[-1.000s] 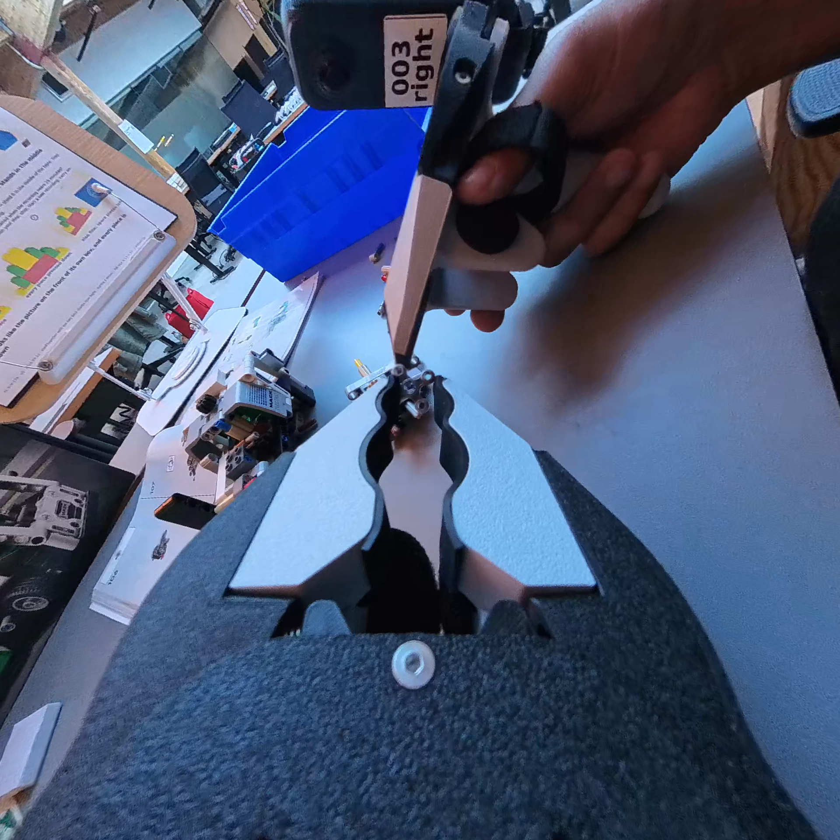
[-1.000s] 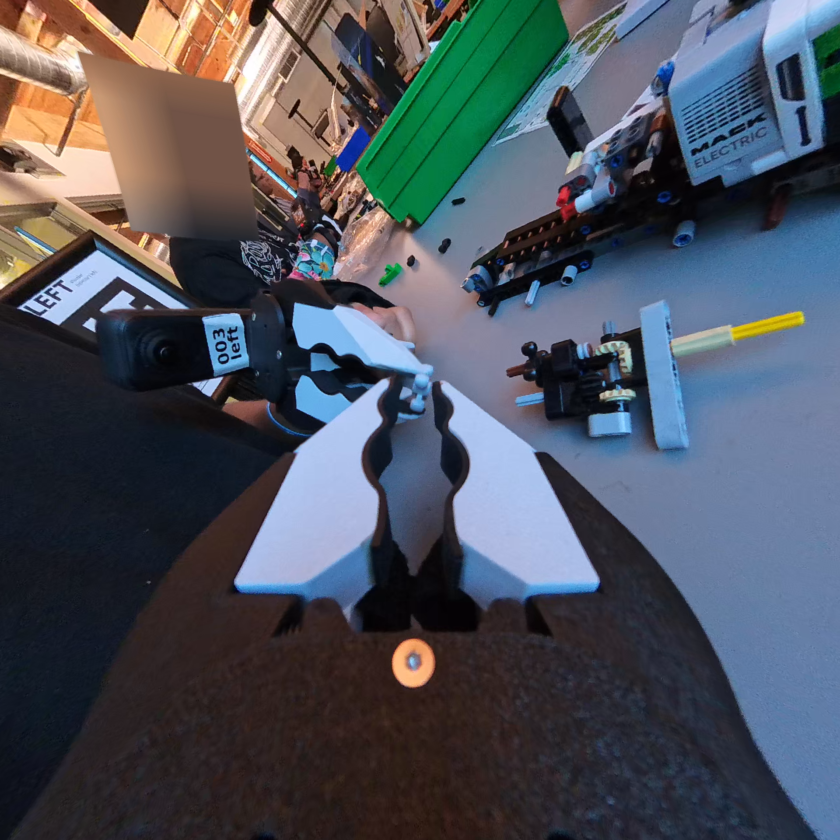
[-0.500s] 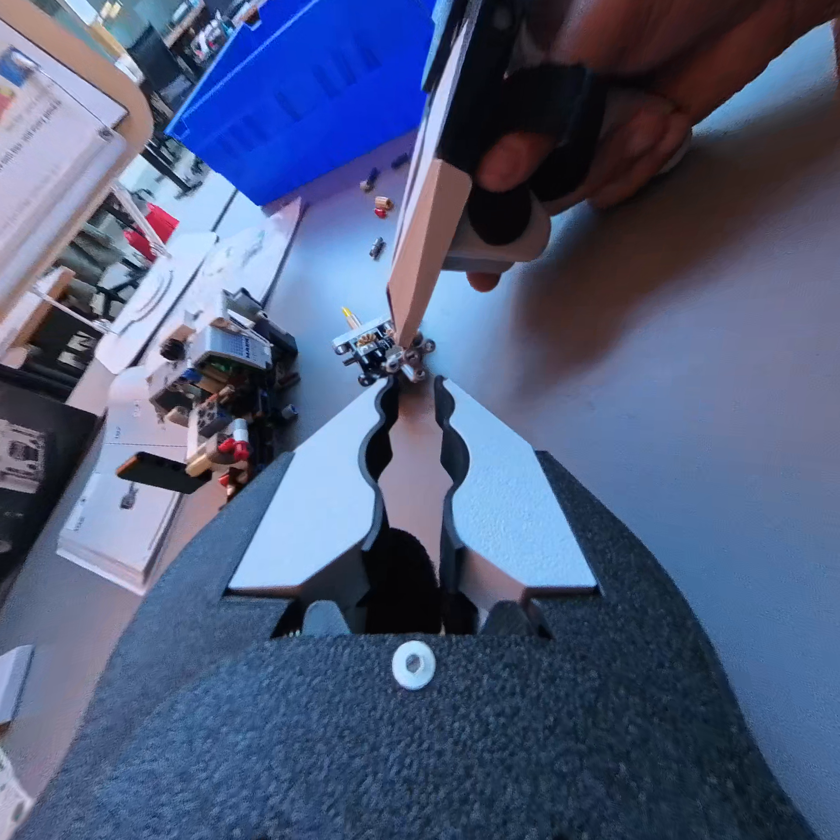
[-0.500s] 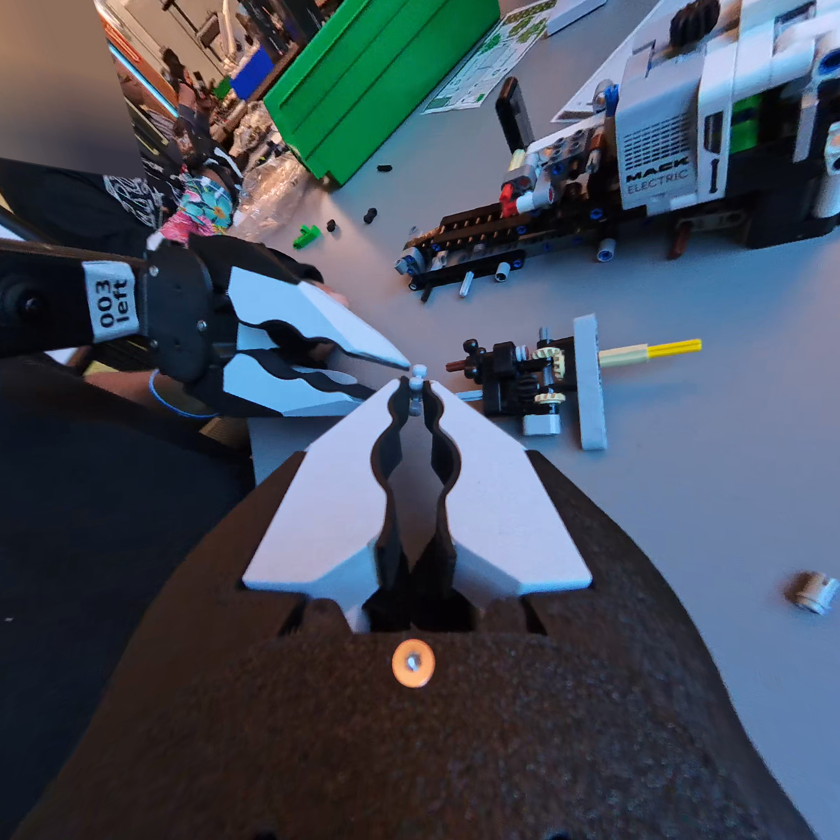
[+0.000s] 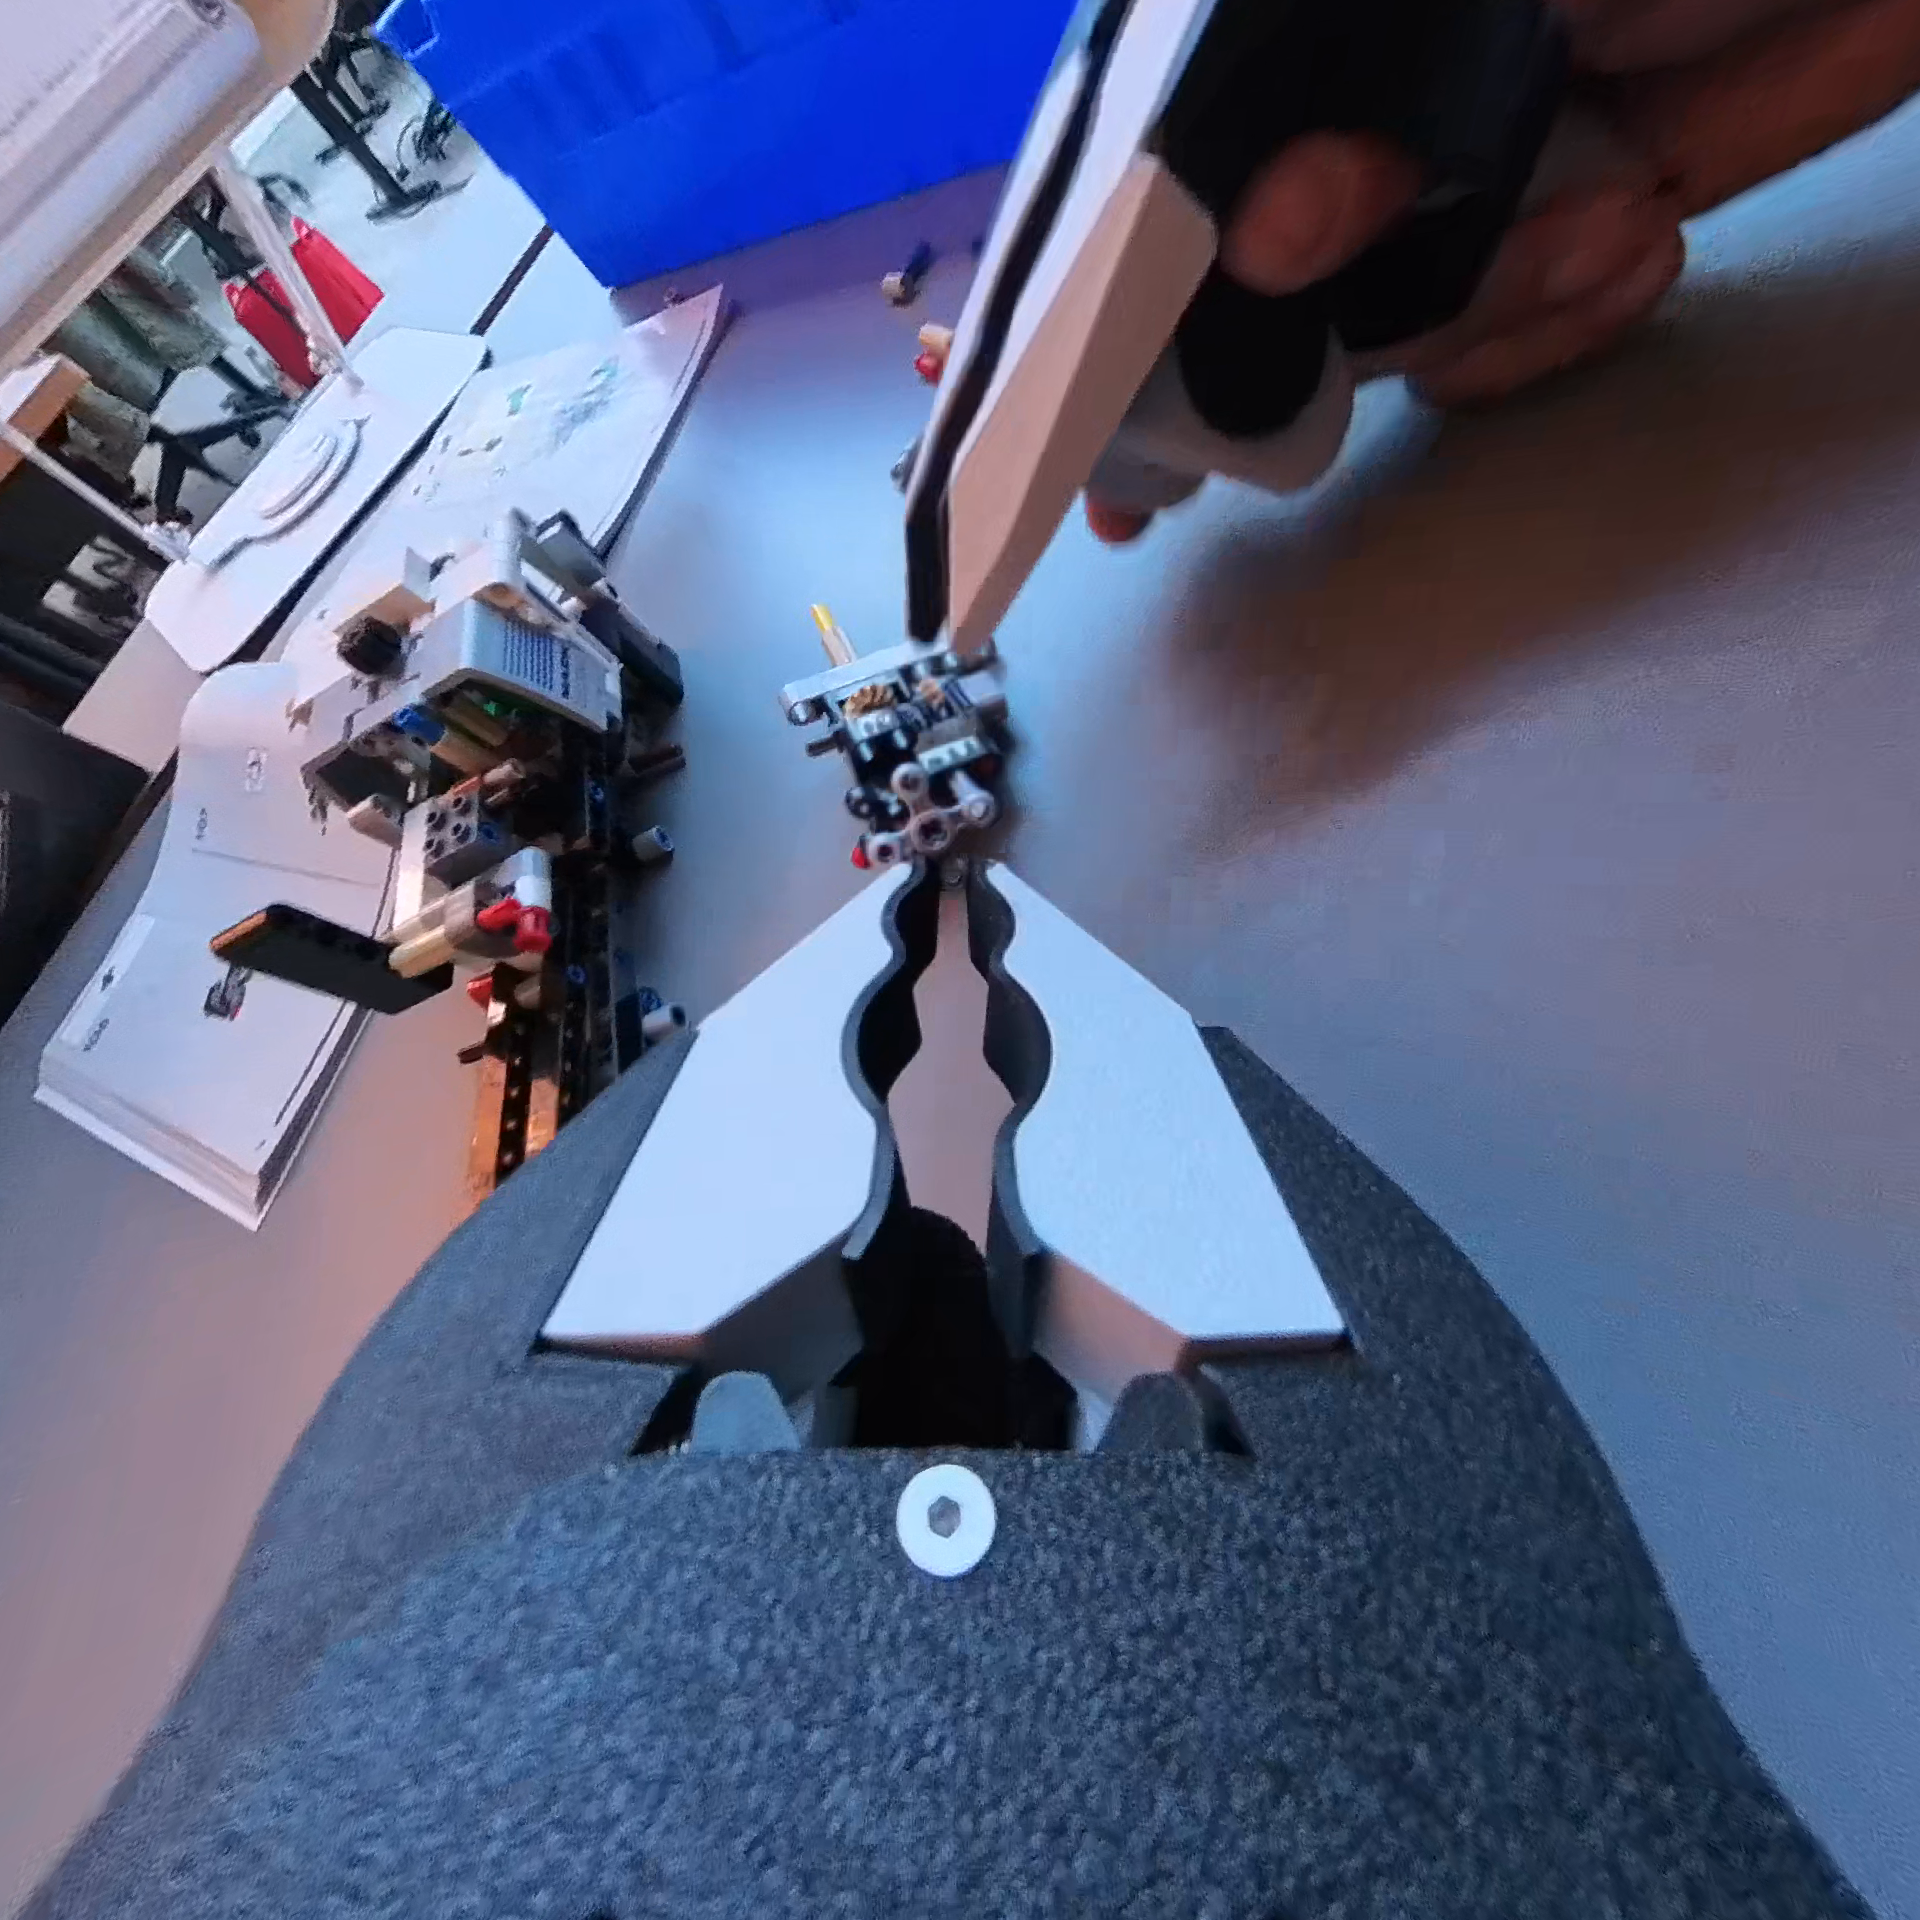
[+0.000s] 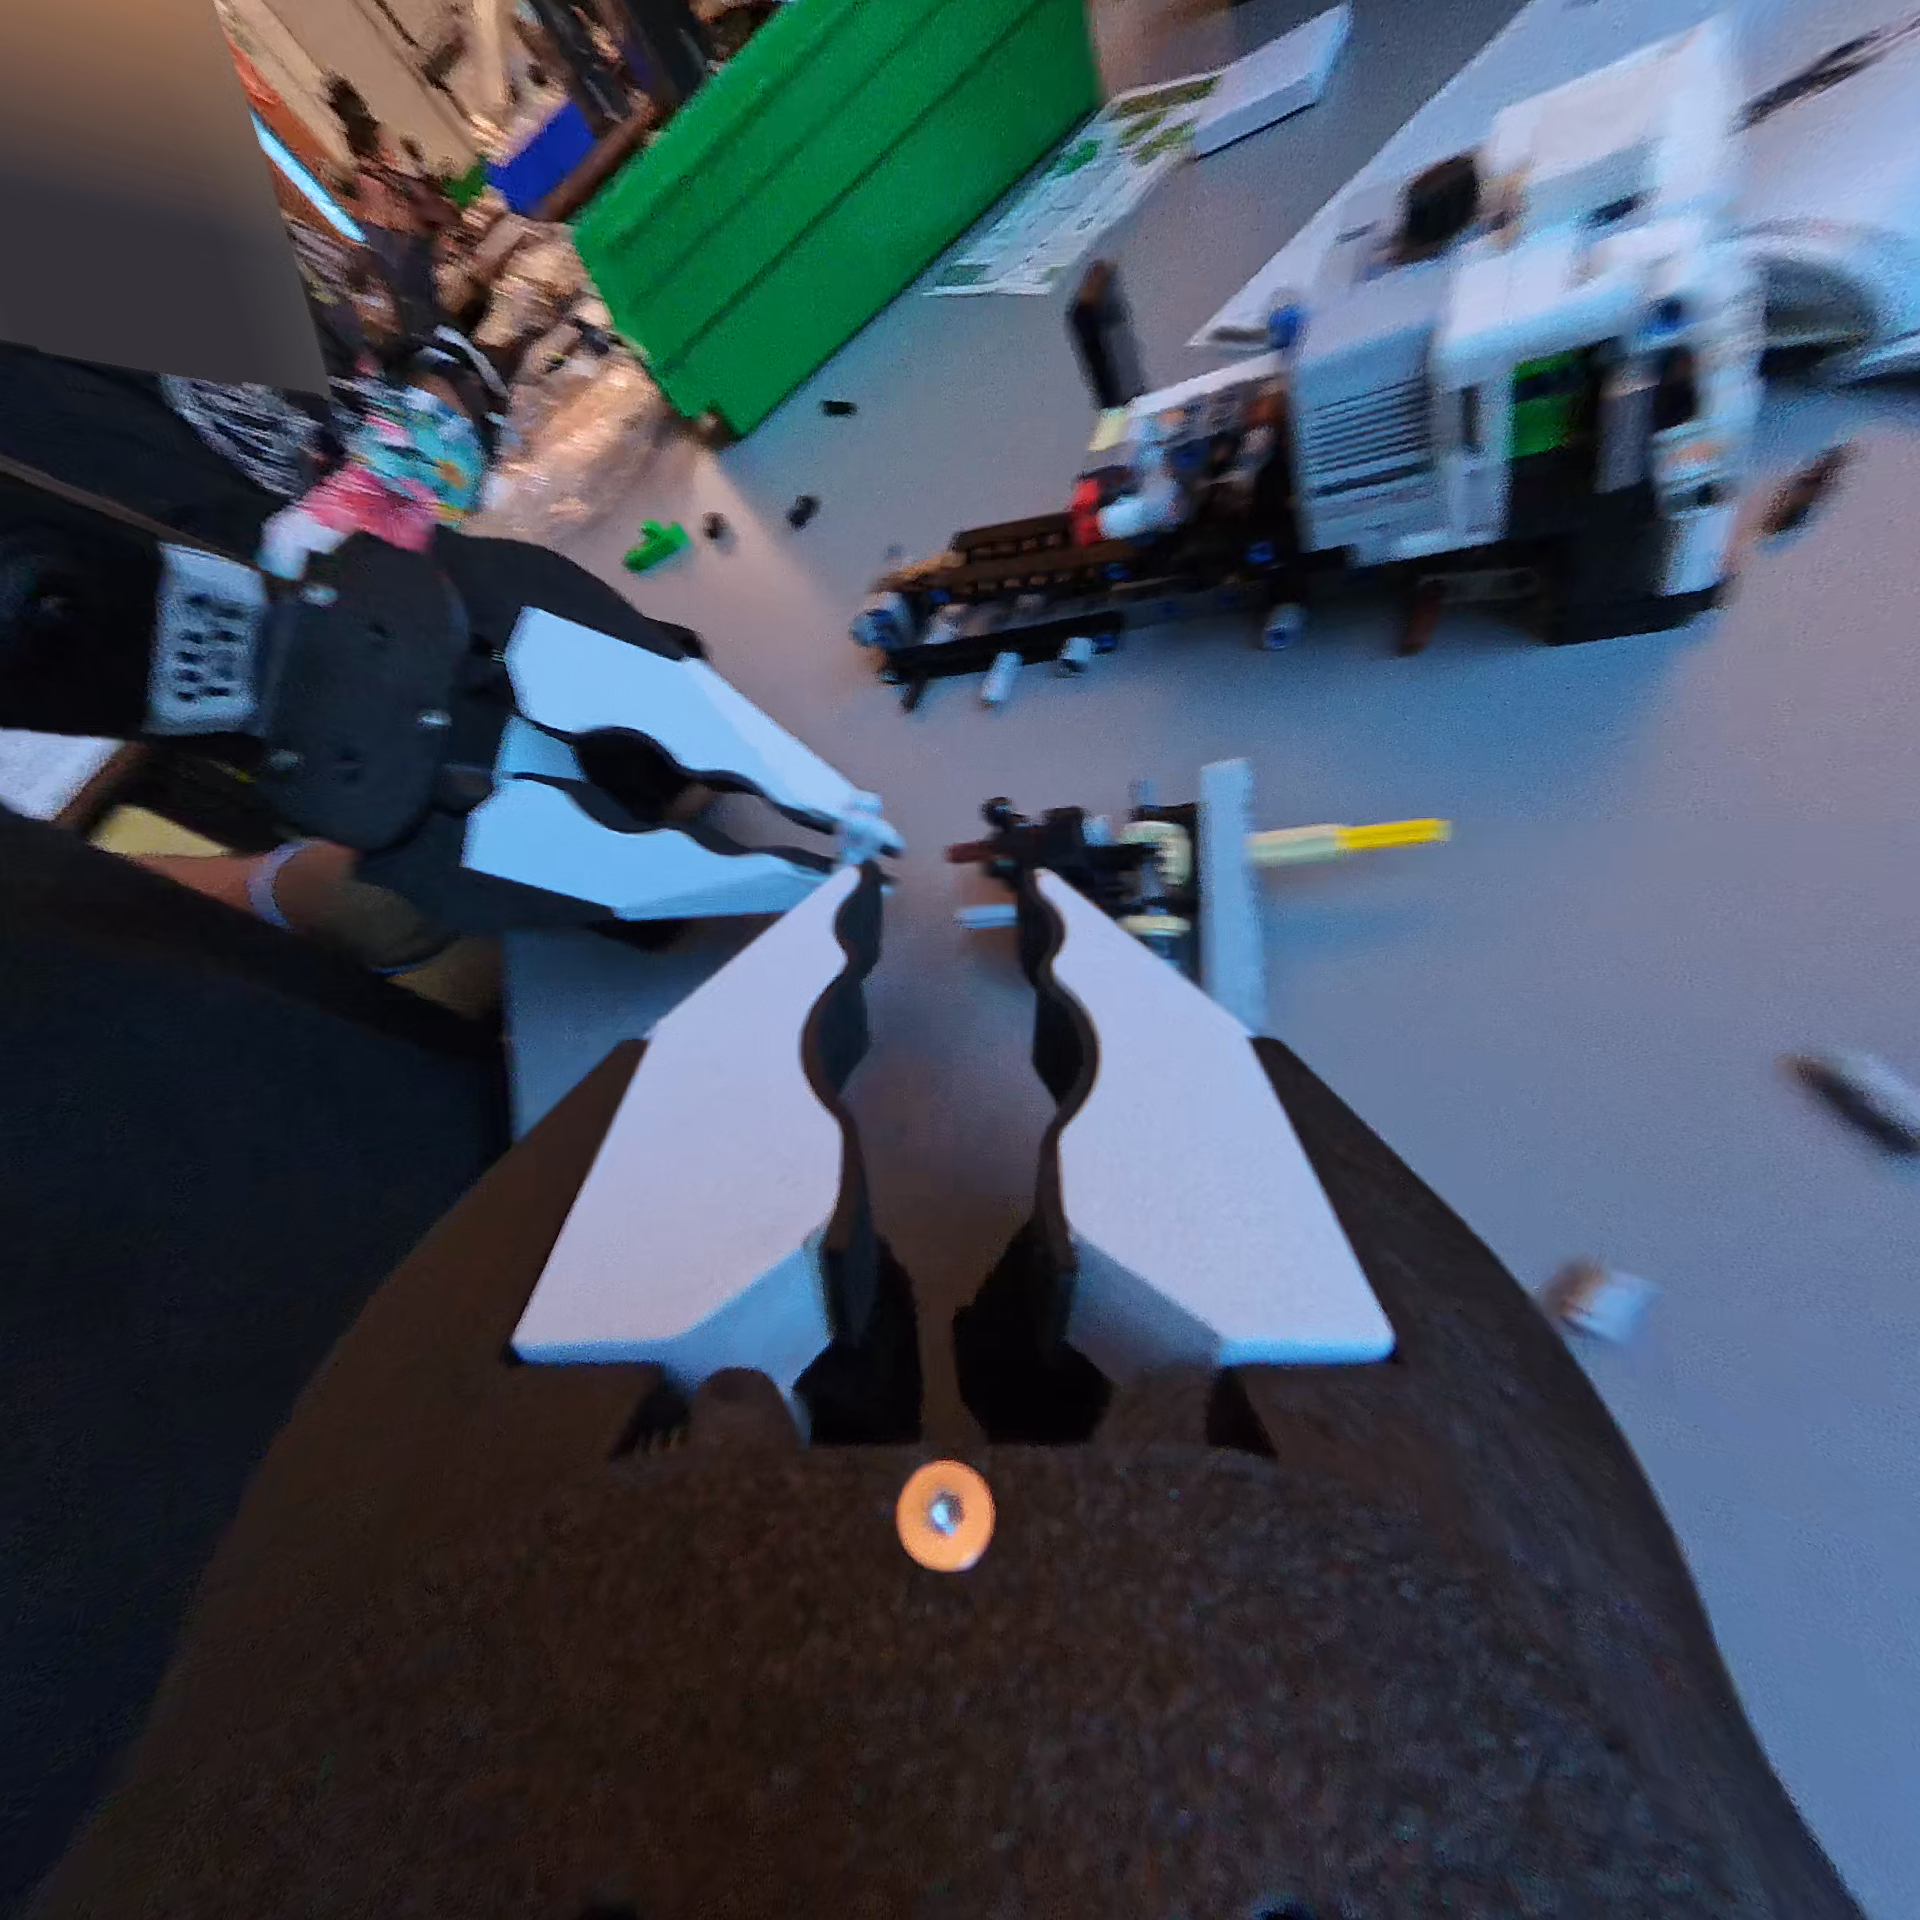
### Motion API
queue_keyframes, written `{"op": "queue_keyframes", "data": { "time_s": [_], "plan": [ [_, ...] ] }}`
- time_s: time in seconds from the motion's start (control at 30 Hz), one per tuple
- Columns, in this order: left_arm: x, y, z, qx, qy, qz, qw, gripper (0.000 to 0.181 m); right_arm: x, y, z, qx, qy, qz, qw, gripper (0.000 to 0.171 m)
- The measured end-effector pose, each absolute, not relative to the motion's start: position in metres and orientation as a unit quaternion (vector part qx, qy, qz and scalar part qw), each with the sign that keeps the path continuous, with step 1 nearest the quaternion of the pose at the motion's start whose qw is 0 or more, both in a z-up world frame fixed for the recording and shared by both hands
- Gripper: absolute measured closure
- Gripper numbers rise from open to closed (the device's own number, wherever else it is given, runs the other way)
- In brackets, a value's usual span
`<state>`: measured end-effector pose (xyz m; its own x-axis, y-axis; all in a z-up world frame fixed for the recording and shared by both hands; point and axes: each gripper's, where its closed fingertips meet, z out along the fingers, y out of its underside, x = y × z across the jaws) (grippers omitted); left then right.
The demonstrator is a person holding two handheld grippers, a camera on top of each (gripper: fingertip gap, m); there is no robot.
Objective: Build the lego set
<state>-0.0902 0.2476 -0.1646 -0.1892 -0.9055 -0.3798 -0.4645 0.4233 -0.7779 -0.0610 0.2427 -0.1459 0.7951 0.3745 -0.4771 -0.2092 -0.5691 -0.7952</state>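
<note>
The small black-and-grey lego gear assembly (image 5: 914, 743) lies on the grey tabletop (image 5: 1507, 935), just ahead of my left gripper (image 5: 951, 878). It carries tan bevel gears, a flat light-grey beam (image 6: 1226, 883) across one end and a yellow axle (image 6: 1382, 831) sticking out past that.

Handling, my judgement: light, rigid plastic, smooth enough to slip, and only friction-fitted, so a careless push could pop pins or shift the gears. I would take hold on the black frame or the grey beam, never on the axle or gear teeth.

Left gripper: jaws nearly pressed together, pinching a small pale grey lego connector (image 6: 868, 826) at the very tips, close to the assembly's near end (contact unclear in the blur).

Right gripper (image 6: 951, 883): jaws spread, nothing between them, tips at the assembly; in the left wrist view one finger (image 5: 997, 561) comes down onto the grey beam.

The part-built white and black lego truck (image 6: 1455, 468) stands well apart to the side.
</note>
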Motion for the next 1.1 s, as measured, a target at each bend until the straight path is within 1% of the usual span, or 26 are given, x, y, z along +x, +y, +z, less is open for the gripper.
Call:
{"op": "queue_keyframes", "data": {
  "time_s": [0.1,0.17,0.2,0.27,0.3,0.47,0.63,0.77,0.8,0.83,0.87,1.0,1.1],
  "plan": [
    [-0.098,0.255,-0.167,-0.481,0.724,-0.244,0.43,0.178,-0.027,0.244,-0.162,-0.873,-0.077,0.197,0.44,0.122],
    [-0.101,0.258,-0.168,-0.482,0.722,-0.235,0.436,0.178,-0.029,0.242,-0.171,-0.889,-0.107,0.169,0.412,0.108],
    [-0.102,0.259,-0.168,-0.482,0.722,-0.233,0.438,0.178,-0.034,0.243,-0.176,-0.896,-0.117,0.165,0.394,0.103],
    [-0.103,0.258,-0.168,-0.48,0.723,-0.231,0.439,0.178,-0.038,0.246,-0.184,-0.907,-0.125,0.143,0.377,0.099],
    [-0.103,0.259,-0.168,-0.479,0.723,-0.23,0.442,0.178,-0.039,0.25,-0.185,-0.906,-0.126,0.132,0.381,0.1],
    [-0.103,0.257,-0.17,-0.473,0.729,-0.223,0.441,0.178,-0.035,0.256,-0.186,-0.911,-0.103,0.112,0.383,0.121],
    [-0.102,0.258,-0.174,-0.475,0.734,-0.212,0.436,0.178,-0.035,0.257,-0.182,-0.908,-0.054,0.138,0.392,0.125],
    [-0.104,0.26,-0.171,-0.481,0.727,-0.214,0.44,0.178,-0.046,0.25,-0.171,-0.905,-0.016,0.177,0.386,0.135],
    [-0.106,0.261,-0.171,-0.483,0.726,-0.214,0.441,0.178,-0.049,0.247,-0.171,-0.907,-0.019,0.174,0.383,0.132],
    [-0.108,0.262,-0.171,-0.485,0.724,-0.212,0.442,0.178,-0.053,0.245,-0.171,-0.907,-0.024,0.175,0.381,0.124],
    [-0.109,0.263,-0.171,-0.486,0.723,-0.21,0.443,0.178,-0.057,0.243,-0.171,-0.907,-0.029,0.18,0.38,0.12],
    [-0.115,0.265,-0.171,-0.491,0.719,-0.208,0.446,0.178,-0.047,0.237,-0.173,-0.912,-0.078,0.156,0.37,0.124],
    [-0.117,0.263,-0.168,-0.484,0.719,-0.214,0.451,0.178,-0.034,0.239,-0.157,-0.891,-0.184,0.143,0.39,0.125]
  ]
}}
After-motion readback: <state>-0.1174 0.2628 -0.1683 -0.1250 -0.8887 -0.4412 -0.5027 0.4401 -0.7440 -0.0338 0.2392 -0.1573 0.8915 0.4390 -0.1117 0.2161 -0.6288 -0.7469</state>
